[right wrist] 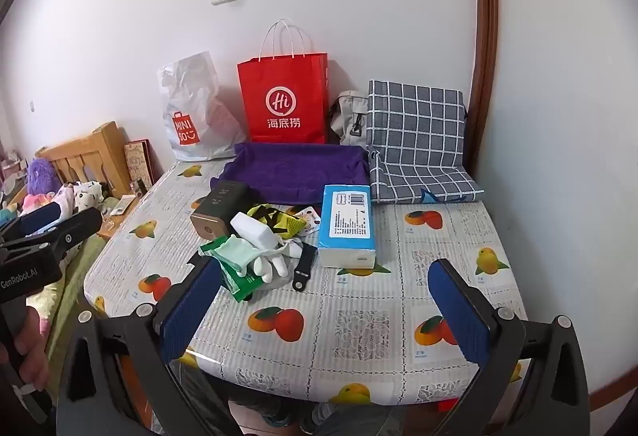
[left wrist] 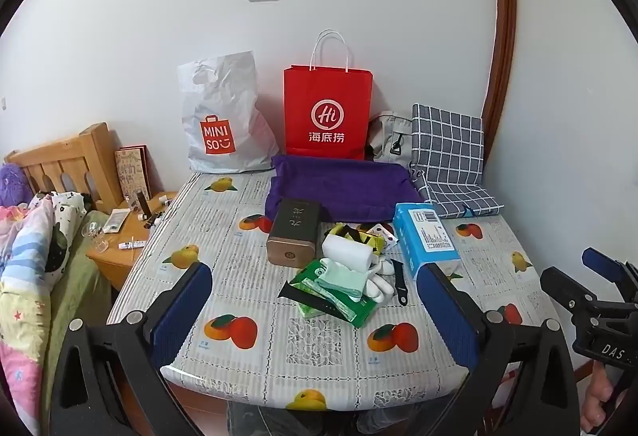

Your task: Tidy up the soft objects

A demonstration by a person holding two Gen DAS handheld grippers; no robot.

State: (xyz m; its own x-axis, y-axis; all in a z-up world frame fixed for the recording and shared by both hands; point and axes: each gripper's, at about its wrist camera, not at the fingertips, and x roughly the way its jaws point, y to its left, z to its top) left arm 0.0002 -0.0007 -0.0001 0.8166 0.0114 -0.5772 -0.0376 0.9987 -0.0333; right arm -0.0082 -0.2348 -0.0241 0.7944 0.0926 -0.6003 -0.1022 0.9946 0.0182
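Bare tablecloth (right wrist: pixel 319 320) lies before the clutter pile (right wrist: pixel 263 248); bags (right wrist: pixel 283 105) block behind.

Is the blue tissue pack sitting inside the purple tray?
No, the tissue pack lies on the tablecloth in front of the purple tray.

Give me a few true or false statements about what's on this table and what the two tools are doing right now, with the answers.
1. Both tools are open and hold nothing. True: the left tool and the right tool hover wide over the near table edge.
2. The red bag lies flat. False: it stands upright against the wall.
3. The tissue pack is right of the pile with the white gloves. True.
4. The purple cloth is at the near edge. False: it lies at the back, in front of the bags.
5. The checked cushion sits on the left. False: it is in the back right corner.
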